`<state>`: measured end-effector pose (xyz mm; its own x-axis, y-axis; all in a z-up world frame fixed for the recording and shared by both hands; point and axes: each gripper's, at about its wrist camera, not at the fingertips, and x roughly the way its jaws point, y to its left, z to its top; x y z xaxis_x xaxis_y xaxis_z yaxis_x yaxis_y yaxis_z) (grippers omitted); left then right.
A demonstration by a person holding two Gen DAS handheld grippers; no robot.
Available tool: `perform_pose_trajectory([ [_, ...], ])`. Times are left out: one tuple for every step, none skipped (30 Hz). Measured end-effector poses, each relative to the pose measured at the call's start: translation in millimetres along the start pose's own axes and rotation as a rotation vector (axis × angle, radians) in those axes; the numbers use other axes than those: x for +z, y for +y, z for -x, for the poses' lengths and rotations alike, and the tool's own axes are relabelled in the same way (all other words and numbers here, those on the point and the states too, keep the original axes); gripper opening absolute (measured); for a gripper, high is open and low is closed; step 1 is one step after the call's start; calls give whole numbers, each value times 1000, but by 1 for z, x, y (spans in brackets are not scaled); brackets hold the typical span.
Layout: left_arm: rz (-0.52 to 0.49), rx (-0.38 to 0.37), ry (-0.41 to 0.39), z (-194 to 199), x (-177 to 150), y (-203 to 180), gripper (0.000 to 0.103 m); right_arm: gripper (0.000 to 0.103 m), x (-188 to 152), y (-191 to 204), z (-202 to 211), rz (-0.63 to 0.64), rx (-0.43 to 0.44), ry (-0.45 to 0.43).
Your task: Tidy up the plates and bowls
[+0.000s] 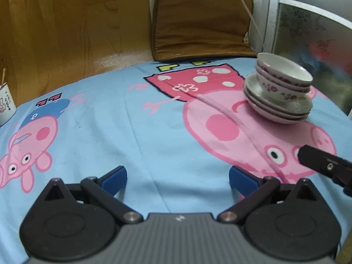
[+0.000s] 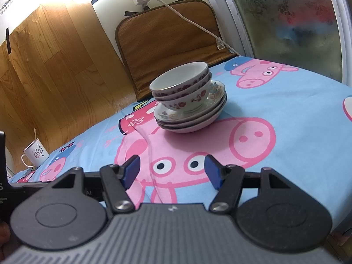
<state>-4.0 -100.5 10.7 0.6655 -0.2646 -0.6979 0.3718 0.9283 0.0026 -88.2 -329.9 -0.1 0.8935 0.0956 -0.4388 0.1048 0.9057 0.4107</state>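
Three nested floral bowls (image 1: 283,77) (image 2: 182,88) sit on a stack of white plates (image 1: 279,107) (image 2: 193,118), on the blue cartoon-pig cloth (image 1: 132,132) (image 2: 286,121). In the left wrist view the pile stands far right, well beyond my left gripper (image 1: 177,178), which is open with nothing between its blue pads. In the right wrist view the pile stands straight ahead of my right gripper (image 2: 172,171), also open and holding nothing, a good way short of the dishes. A black tip of the right gripper shows at the right edge of the left wrist view.
A white enamel mug (image 2: 36,153) (image 1: 5,103) with a stick in it stands at the cloth's far left edge. A brown cushion (image 2: 171,44) (image 1: 200,19) leans on the wall behind the dishes. A white cable (image 2: 187,19) hangs across it. A frosted window (image 2: 297,22) is on the right.
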Motion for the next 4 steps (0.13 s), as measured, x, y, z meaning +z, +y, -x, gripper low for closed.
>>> perform_pose_trajectory([
  [-3,-7,-6,1,0,-1,102,67,0,0,0,1,-2,-2],
  [-7,-13,-12,2,0,-3,102,67,0,-1,1,1,-4,-5],
  [-13,-22,-21,4,0,-4,103,67,-1,-1,2,2,-7,-7],
  [-22,-33,-32,6,0,-6,103,67,-1,0,3,2,-10,-9],
])
